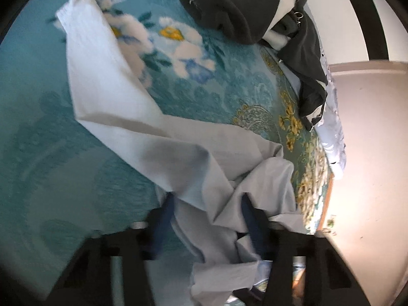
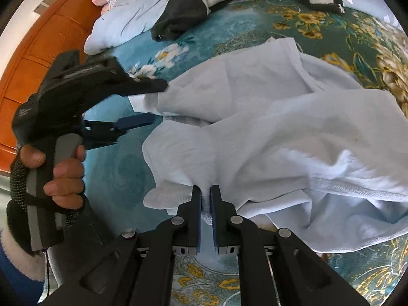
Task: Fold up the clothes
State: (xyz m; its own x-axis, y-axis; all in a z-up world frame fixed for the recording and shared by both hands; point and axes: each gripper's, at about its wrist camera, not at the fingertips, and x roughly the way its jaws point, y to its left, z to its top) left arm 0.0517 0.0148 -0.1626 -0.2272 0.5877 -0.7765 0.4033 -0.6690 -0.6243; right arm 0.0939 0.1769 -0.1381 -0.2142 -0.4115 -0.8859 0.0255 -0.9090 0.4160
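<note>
Left wrist view is pretty blurry, so take this with a grain of salt. The left gripper has its jaws standing wide, and the shirt is bunched up between them. I can't see the pads actually pressing on it. The cloth covers the fingertips, so exactly where they end is hard to make out. From the gripper, one long flat strip of the shirt runs away ahead and to the left. That's its long axis here, and the far end curls up a bit. The rest is crumpled right at the jaws, with the bottom of it cut off by the frame.

Farther ahead and to the right there's a dark garment in a heap on the blanket. Part of it hangs over the bed edge.

Right wrist view is sharper. The right gripper is pinched nearly closed on a fold of the shirt, with cloth squeezed between the blue pads. From there the shirt spreads ahead and off to the right, and a stitched hem runs out of frame on that side. Which part is collar or sleeve, I can't tell.

To the left, a hand holds the left gripper. Its fingers are apart at the shirt's near-left edge. A pillow sits far ahead on the left, against a wooden headboard.
</note>
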